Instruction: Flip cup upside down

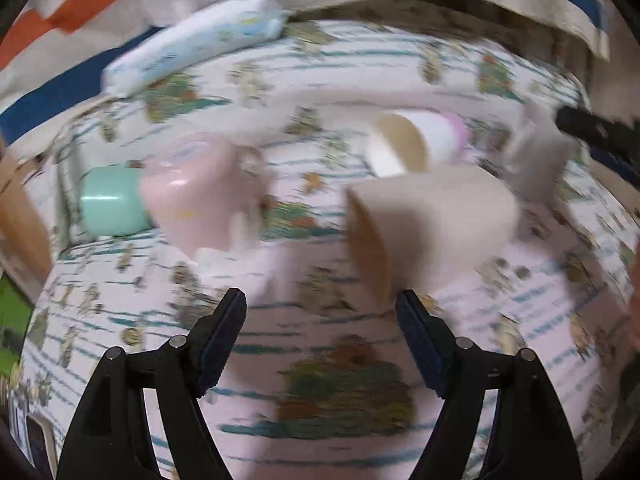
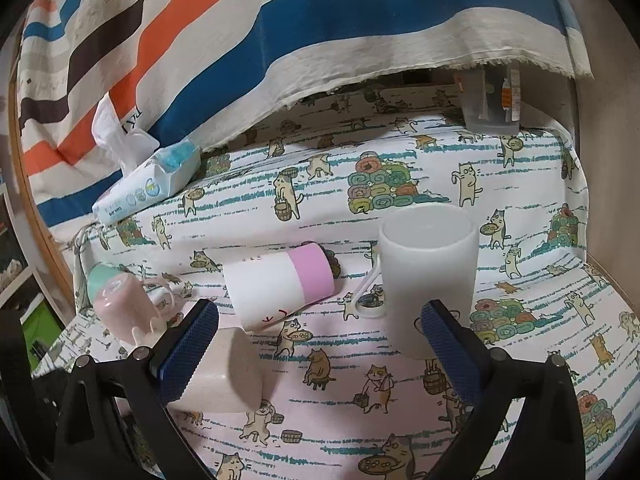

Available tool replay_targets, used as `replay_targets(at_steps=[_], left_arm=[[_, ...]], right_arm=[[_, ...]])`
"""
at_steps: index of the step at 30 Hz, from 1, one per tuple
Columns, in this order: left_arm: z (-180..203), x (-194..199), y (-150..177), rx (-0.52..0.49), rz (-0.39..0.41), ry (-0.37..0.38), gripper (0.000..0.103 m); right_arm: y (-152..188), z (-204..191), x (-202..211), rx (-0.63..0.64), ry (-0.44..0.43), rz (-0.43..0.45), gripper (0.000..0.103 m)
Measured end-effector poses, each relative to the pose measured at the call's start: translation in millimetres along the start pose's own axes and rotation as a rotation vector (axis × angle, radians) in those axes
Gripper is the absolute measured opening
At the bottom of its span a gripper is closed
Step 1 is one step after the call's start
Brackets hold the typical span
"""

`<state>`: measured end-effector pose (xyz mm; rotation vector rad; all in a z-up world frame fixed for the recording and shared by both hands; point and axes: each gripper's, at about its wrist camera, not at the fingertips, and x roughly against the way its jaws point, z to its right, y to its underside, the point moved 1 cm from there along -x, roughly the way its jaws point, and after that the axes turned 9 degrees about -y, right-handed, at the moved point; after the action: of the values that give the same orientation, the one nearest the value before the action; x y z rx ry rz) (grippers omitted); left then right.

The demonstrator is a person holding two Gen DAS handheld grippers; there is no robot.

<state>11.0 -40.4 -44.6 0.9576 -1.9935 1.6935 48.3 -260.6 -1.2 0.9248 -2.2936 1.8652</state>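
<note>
Looking from the right wrist outward, the right tool [image 2: 320, 330] has its jaws spread wide and pinches nothing. Nearest it, low on the left, a beige cup [image 2: 224, 372] lies on its side on the cat-print surface [image 2: 340, 420], touching the tool's left pad. Just beyond the right pad stands a frosted white cup [image 2: 428, 276], seemingly mouth down; its rim is hidden, so that is a guess. Between the 2 lies a white-and-pink cup [image 2: 280, 288], also on its side. Farther left, a pink mug [image 2: 126, 308] and a mint cup [image 2: 98, 276] sit close together, the mug apparently base up. At the back rests a pack of wipes [image 2: 148, 184] under a striped cloth [image 2: 280, 32].

The left wrist view is blurred by motion. There the left tool [image 1: 322, 336] is likewise spread and empty, with the beige cup just ahead of its right finger [image 1: 420, 344].

Judging by this, 2 cups lie sideways and unflipped, with neither tool gripping anything.
</note>
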Motion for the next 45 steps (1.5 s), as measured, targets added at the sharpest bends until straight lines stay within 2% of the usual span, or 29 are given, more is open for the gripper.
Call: replay_targets(at_steps=[4,7,9,11,14,15,16,18,19,24,28,33,37,42,45], left_arm=[[-6,-3,-7,0.007,0.028,-0.032,0.074],[0,-6,-14,-0.009,0.039,-0.041,0.072],[6,-8,-21,-0.022,0.052,-0.05,0.072],[10,-9,-26,-0.025,0.05,-0.043,0.071],[14,-8,-26,-0.027,0.05,-0.011,0.062],[16,-7,-25,-0.031,0.049,0.0,0.052],[17,-8,-24,-0.034,0.045,0.012,0.035],[18,-12,-21,-0.036,0.02,0.064,0.015],[17,-14,-20,-0.03,0.009,0.084,0.013],[8,-17,-19,0.016,0.008,0.14,0.011],[9,-16,-21,-0.013,0.025,0.164,0.011],[10,-15,-30,-0.044,0.021,0.099,0.011],[1,-23,-41,-0.018,-0.008,0.059,0.011],[-6,-39,-61,0.038,-0.036,0.068,0.011],[0,-46,-71,0.031,-0.032,0.067,0.008]], right_arm=[[3,-2,-7,0.007,-0.031,-0.04,0.088],[7,-3,-14,-0.002,-0.072,-0.084,0.068],[9,-3,-21,-0.017,-0.128,-0.123,0.048],[11,-2,-28,-0.042,-0.187,-0.154,0.034],[16,-2,-39,-0.055,-0.221,-0.182,0.02],[18,-2,-43,-0.047,-0.206,-0.191,0.016],[19,-3,-47,-0.039,-0.199,-0.202,0.015],[22,-5,-54,-0.026,-0.206,-0.224,0.013],[23,-6,-55,-0.018,-0.21,-0.229,0.013],[21,-11,-57,0.004,-0.242,-0.207,0.013],[21,-11,-60,-0.002,-0.261,-0.222,0.013],[17,-8,-60,0.0,-0.211,-0.196,0.013],[18,-11,-64,0.043,-0.22,-0.235,0.013],[20,-13,-65,0.058,-0.231,-0.262,0.013],[20,-11,-66,0.05,-0.219,-0.264,0.013]])
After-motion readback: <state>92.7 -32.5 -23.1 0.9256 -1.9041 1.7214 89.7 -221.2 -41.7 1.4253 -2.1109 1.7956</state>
